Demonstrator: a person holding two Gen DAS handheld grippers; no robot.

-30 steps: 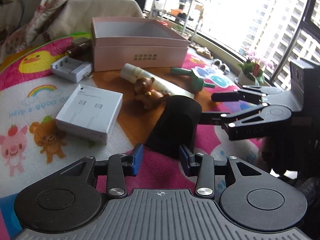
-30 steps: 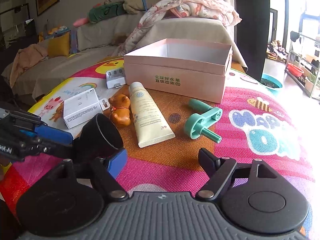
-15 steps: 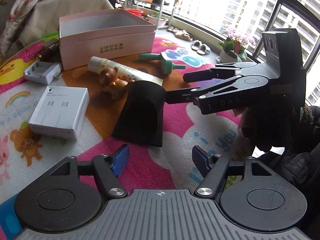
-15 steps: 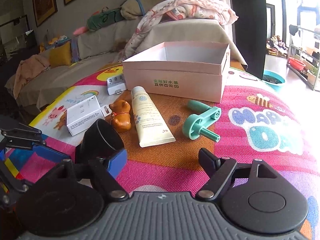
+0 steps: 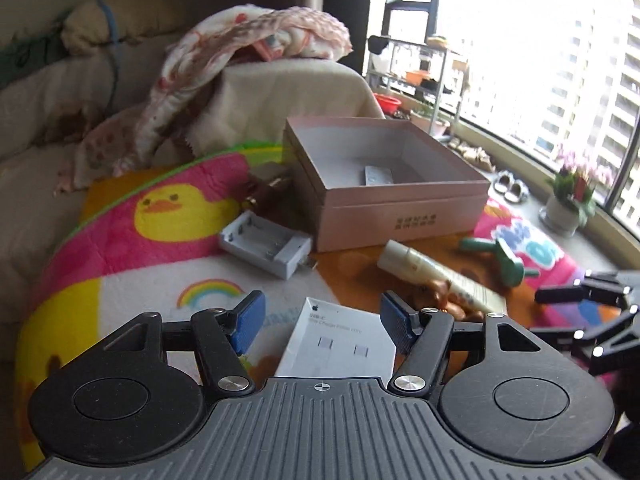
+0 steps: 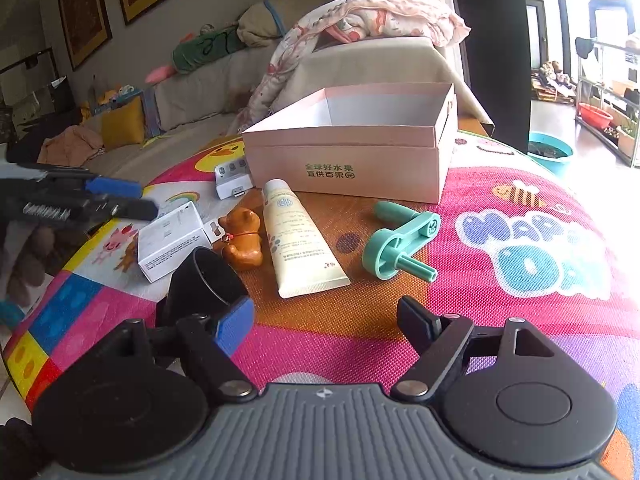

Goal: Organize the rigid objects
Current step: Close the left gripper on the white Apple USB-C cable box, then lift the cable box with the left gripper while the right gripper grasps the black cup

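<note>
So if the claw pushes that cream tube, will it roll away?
Probably not far. The cream tube lies flat on the mat, and its far end is crimped wide and flat, which should stop rolling. It looks soft-sided, so a squeeze might dent it. Its smooth skin could slip a little.

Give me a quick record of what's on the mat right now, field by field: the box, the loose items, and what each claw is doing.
surface: colourful play mat
box: pink box, open, a small white item inside
loose items: cream tube, green crank handle, bear figurine, white cable box, battery charger, black cup
left claw: jaws just opened, nothing between the pads, white cable box beyond them
right claw: open, black cup beside its blue pad
</note>
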